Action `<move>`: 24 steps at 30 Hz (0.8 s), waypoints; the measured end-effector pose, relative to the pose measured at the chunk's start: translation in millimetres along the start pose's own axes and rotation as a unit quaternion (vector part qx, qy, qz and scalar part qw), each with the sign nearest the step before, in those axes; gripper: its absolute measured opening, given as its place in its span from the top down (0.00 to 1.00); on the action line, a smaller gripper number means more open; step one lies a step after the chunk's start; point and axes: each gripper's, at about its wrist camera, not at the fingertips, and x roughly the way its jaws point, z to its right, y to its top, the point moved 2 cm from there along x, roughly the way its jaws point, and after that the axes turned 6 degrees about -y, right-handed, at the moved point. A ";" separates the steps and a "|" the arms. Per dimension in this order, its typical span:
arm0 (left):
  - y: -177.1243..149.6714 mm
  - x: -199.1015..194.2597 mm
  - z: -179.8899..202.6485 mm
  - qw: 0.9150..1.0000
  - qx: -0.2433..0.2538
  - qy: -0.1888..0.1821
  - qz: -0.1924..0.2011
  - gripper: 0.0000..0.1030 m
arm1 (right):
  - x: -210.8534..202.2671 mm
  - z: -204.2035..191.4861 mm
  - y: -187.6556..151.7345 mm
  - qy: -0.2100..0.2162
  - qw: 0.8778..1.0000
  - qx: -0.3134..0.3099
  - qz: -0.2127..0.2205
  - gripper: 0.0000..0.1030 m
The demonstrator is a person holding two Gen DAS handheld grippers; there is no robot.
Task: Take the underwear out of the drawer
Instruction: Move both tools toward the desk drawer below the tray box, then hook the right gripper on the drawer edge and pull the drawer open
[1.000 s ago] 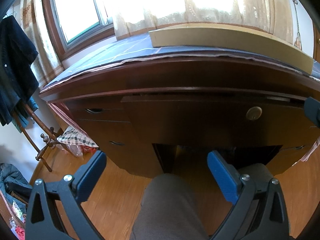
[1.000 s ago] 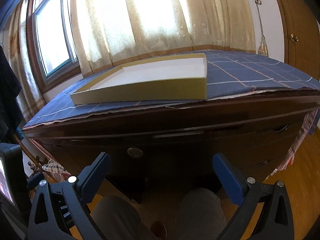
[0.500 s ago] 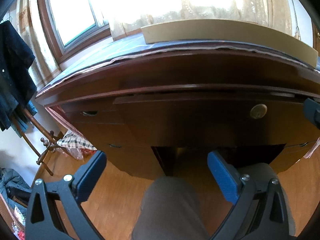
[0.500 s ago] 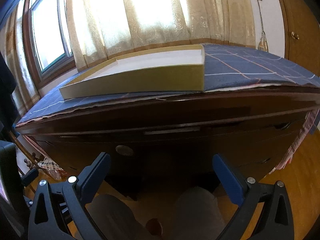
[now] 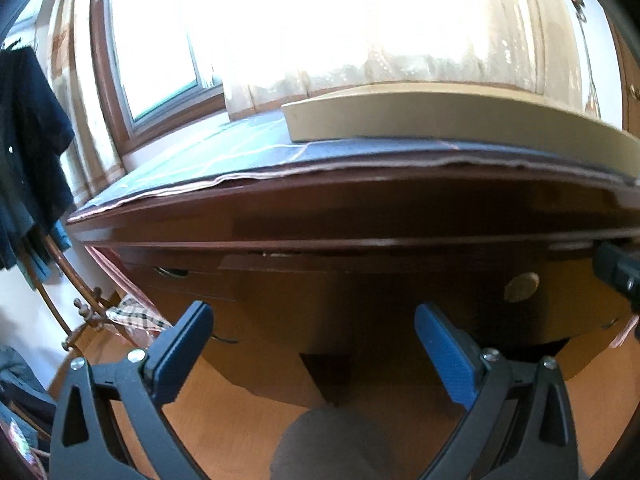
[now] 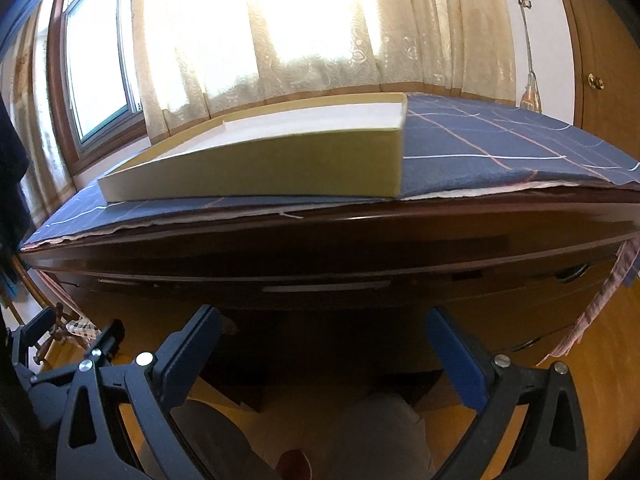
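A dark wooden desk faces me, its wide middle drawer (image 5: pixel 400 292) closed, with a round brass knob (image 5: pixel 521 287). No underwear is visible. My left gripper (image 5: pixel 314 330) is open and empty, a short way in front of the drawer face, left of the knob. My right gripper (image 6: pixel 322 334) is open and empty too, held just under the desk's front edge (image 6: pixel 340 240). The knob (image 6: pixel 228 326) is mostly hidden behind its left finger (image 6: pixel 192 344). The right gripper's body (image 5: pixel 618 276) shows at the right edge of the left wrist view.
A shallow cream box (image 6: pixel 280 160) lies on the blue checked cloth (image 6: pixel 480 148) covering the desk top. Side drawers with handles (image 5: pixel 172 272) (image 6: pixel 572 272) flank the kneehole. A person's grey-trousered knees (image 6: pixel 384 428) sit below. Dark clothes (image 5: pixel 28 168) hang on a rack at left.
Both grippers have moved closer to the desk front and tilted up, so the desk edge fills more of each view. Both stay open.
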 end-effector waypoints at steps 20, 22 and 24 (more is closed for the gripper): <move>14.3 20.6 -3.6 0.999 -0.033 0.014 0.036 0.00 | 25.5 -7.2 9.3 -0.008 1.000 -0.024 0.001 0.00; 12.1 19.6 -3.9 0.999 -0.033 0.014 0.041 0.00 | 26.3 -7.5 9.6 -0.011 1.000 -0.022 0.003 0.00; 13.5 18.9 -5.4 0.999 -0.034 0.011 0.041 0.02 | 26.7 -9.3 9.3 -0.017 1.000 -0.026 0.004 0.00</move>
